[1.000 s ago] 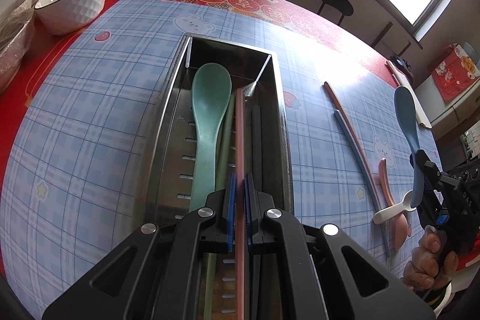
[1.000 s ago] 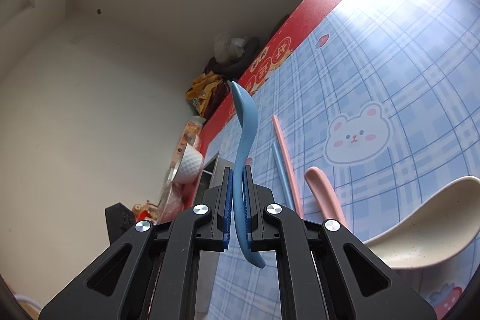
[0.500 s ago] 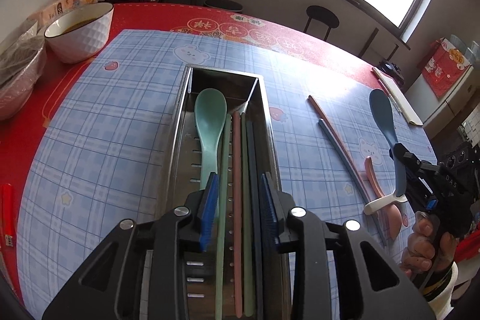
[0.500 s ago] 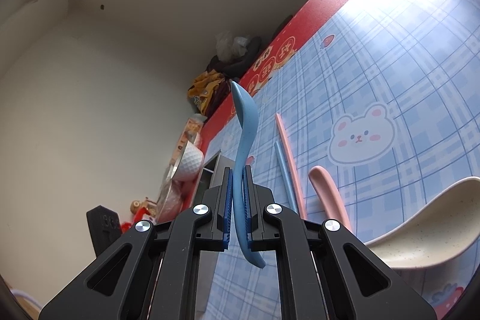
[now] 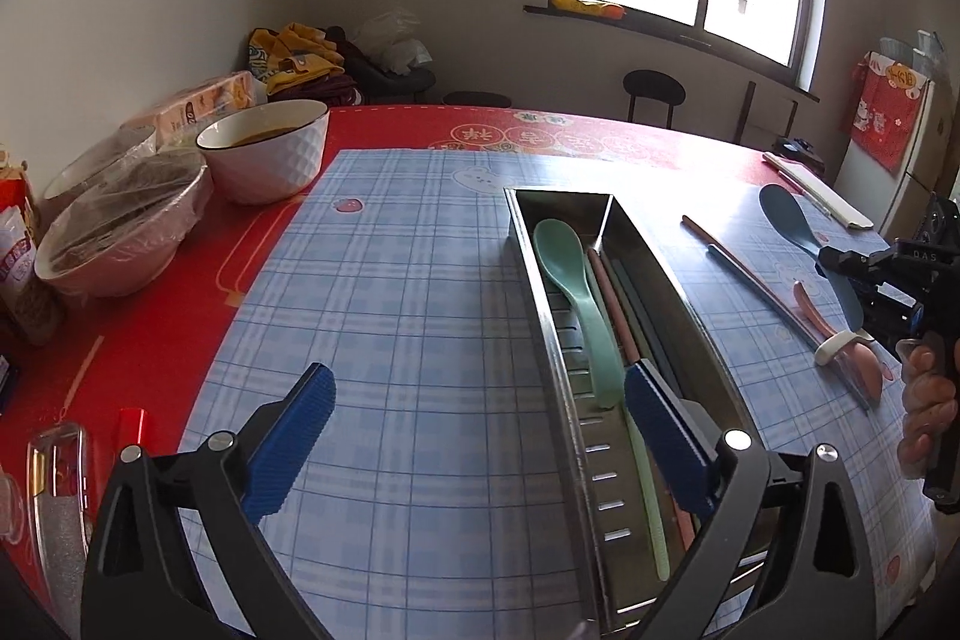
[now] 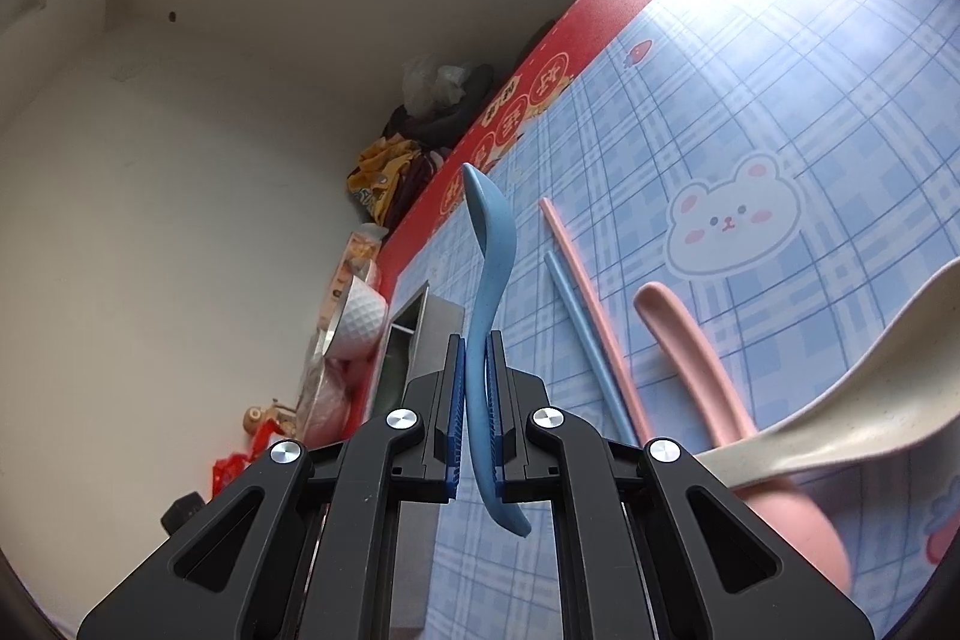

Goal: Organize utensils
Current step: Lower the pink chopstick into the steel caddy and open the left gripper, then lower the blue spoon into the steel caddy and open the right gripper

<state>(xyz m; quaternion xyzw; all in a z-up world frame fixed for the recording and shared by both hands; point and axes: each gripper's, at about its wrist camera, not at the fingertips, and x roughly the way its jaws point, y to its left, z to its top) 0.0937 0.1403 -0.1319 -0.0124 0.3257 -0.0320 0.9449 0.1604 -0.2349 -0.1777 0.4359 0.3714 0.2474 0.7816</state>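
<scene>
The right gripper (image 6: pixel 474 400) clamps the blue spoon (image 6: pixel 489 244) mid-handle; it looks light, stiff and slick. The left gripper (image 5: pixel 474 430) is opening, nothing between its jaws, with the tray (image 5: pixel 678 292) at two o'clock.

Left gripper releasing chopstick

The left gripper (image 5: pixel 474 436) is opening wide and drawing back, leaving the pink chopstick (image 5: pixel 612 307) lying in the metal tray (image 5: pixel 666 280).

My left wrist view looks down across the table, its metal tray (image 5: pixel 606 244) right of centre and close below. My right wrist view is rolled sideways, table at frame right, wall at left. Both share the tray (image 6: pixel 441 325), the white bowl (image 5: pixel 264 148) (image 6: pixel 360 316) and the pink chopstick (image 5: pixel 729 259) (image 6: pixel 591 304).
</scene>
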